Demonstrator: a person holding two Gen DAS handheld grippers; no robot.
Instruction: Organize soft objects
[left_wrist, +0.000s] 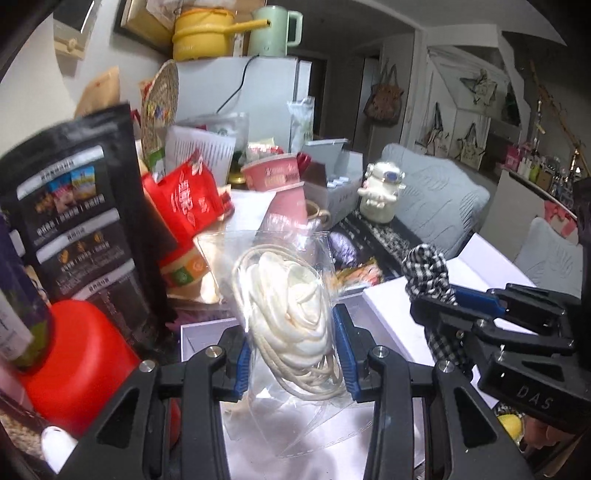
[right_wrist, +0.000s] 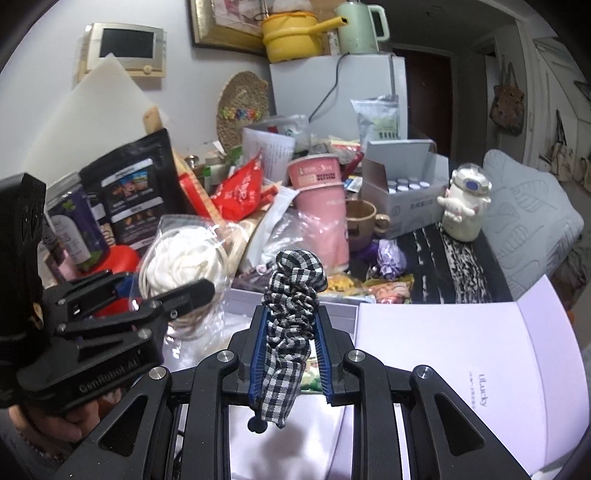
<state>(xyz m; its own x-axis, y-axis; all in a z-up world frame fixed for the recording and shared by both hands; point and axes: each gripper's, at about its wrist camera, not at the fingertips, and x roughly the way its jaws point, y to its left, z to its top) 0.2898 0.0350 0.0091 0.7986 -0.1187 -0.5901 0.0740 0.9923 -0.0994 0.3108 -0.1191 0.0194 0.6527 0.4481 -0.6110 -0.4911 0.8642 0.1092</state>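
Note:
My left gripper (left_wrist: 291, 347) is shut on a clear plastic bag holding a coiled white cord (left_wrist: 291, 314), lifted above an open white box (left_wrist: 207, 332). The bag also shows in the right wrist view (right_wrist: 181, 266), with the left gripper (right_wrist: 162, 299) around it. My right gripper (right_wrist: 290, 354) is shut on a black-and-white checked fabric scrunchie (right_wrist: 291, 317), held above the box. In the left wrist view the scrunchie (left_wrist: 428, 269) sticks up from the right gripper (left_wrist: 439, 295).
A white box lid (right_wrist: 461, 369) lies open at right. Behind stand a black pouch (left_wrist: 81, 214), red container (left_wrist: 77, 362), red bag (left_wrist: 184, 199), pink cups (right_wrist: 325, 214), mug (right_wrist: 362, 218), a white figurine (right_wrist: 465, 206) and a carton of bottles (right_wrist: 406, 184).

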